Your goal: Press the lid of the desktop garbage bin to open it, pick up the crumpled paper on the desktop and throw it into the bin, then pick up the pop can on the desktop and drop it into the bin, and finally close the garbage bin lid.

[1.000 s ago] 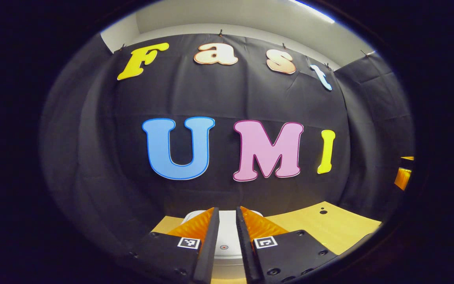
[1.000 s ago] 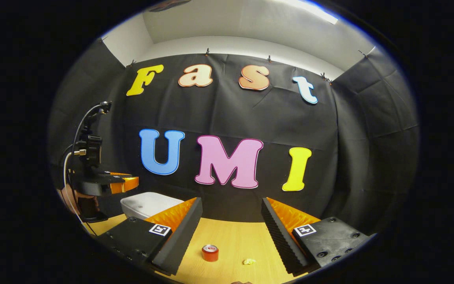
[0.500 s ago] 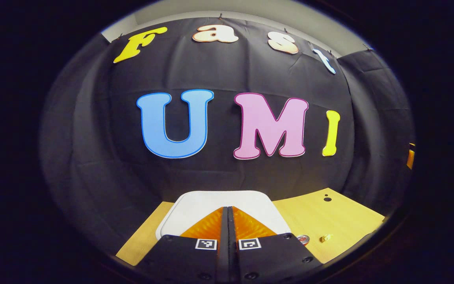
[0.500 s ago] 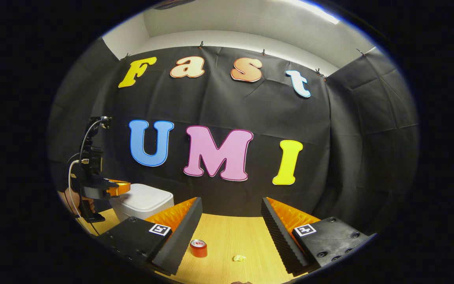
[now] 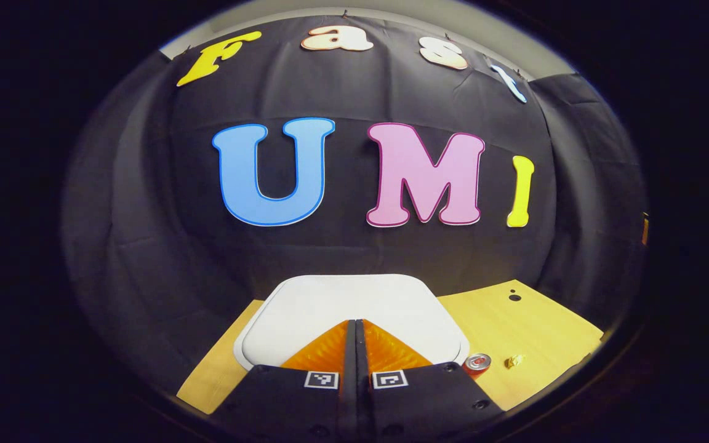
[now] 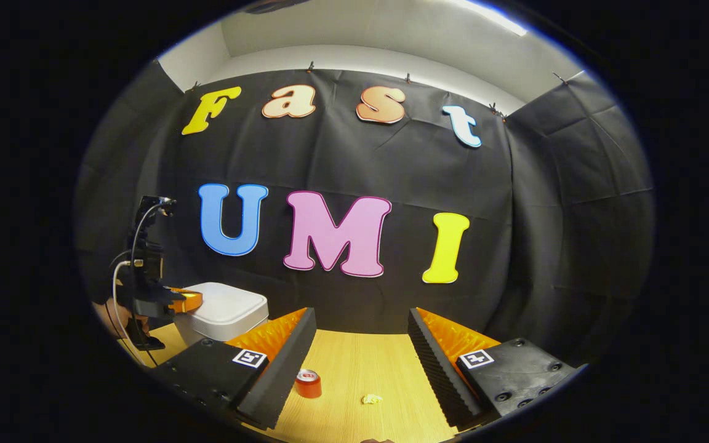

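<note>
We log the garbage bin (image 5: 354,307) at the back left of the tabletop (image 5: 533,332), against the booth wall, its white lid (image 5: 305,320) down and flat; in the right gripper view the same bin (image 6: 222,314) sits left of centre with the lid showing no gap. The left tool (image 5: 355,326) has its two fingers pressed together with nothing between them, tips poised over the near-middle of the lid; we cannot tell whether they touch it yet. The right gripper view shows that tool (image 6: 185,300) from the side, at the lid's near left edge, with the hand (image 6: 105,314) that holds it at the margin. We judge the step in hand to be the press that opens the lid. Risks: a press landing too near the edge may miss the latch, so the lid stays closed; a slanted push may slide the light bin toward the wall or tip it; if the lid springs up, it may strike fingers resting above it. The pop can (image 6: 308,383) stands upright on the tabletop right of the bin, the crumpled paper (image 6: 372,399) just beside it, both apart from the bin; the can (image 5: 476,363) lies close to the bin's front right corner, so a shoved bin may knock it over. The right tool (image 6: 360,351) hangs above the tabletop with fingers wide apart, holding nothing.
</note>
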Demonstrator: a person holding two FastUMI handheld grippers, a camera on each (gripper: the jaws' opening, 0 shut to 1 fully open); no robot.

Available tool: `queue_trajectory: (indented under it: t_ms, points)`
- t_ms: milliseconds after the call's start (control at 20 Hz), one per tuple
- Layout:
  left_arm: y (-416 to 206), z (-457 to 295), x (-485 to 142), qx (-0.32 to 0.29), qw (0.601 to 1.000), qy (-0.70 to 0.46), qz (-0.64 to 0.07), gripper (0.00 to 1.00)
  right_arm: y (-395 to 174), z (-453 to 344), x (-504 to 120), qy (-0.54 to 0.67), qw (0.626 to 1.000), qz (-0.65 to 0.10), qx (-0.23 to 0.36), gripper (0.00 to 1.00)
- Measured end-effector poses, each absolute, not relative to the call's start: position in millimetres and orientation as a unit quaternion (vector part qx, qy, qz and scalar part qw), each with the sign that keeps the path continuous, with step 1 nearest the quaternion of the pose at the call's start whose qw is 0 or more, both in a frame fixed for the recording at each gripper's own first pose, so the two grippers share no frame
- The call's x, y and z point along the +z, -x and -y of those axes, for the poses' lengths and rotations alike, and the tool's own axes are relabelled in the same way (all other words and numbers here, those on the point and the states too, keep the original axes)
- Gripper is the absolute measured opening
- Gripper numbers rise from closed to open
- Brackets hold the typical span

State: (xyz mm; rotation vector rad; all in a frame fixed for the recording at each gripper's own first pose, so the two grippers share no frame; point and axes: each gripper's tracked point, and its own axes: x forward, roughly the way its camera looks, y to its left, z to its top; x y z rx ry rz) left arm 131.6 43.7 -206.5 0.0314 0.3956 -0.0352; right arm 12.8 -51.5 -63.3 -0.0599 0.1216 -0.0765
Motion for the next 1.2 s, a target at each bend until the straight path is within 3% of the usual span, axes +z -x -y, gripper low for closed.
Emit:
queue_trajectory:
  t_ms: [600, 900, 1200]
  points:
    - [-135.1, -45.1, -193.6, -0.012, 0.985, -0.005, -0.171, 0.06, -15.1, 43.7, -60.2, 0.025, 0.997, -0.059, -0.035, 0.97]
    - [-148.4, -41.0, -95.1, -0.013, 0.997, -0.021, -0.072, 0.06, -11.2, 35.2, -46.3, 0.033, 0.998, -0.041, -0.029, 0.97]
    - [-120.1, -18.7, -14.7, -0.028, 1.0, -0.014, 0.001, 0.05, -9.8, 32.0, -36.1, 0.026, 0.999, -0.029, -0.032, 0.97]
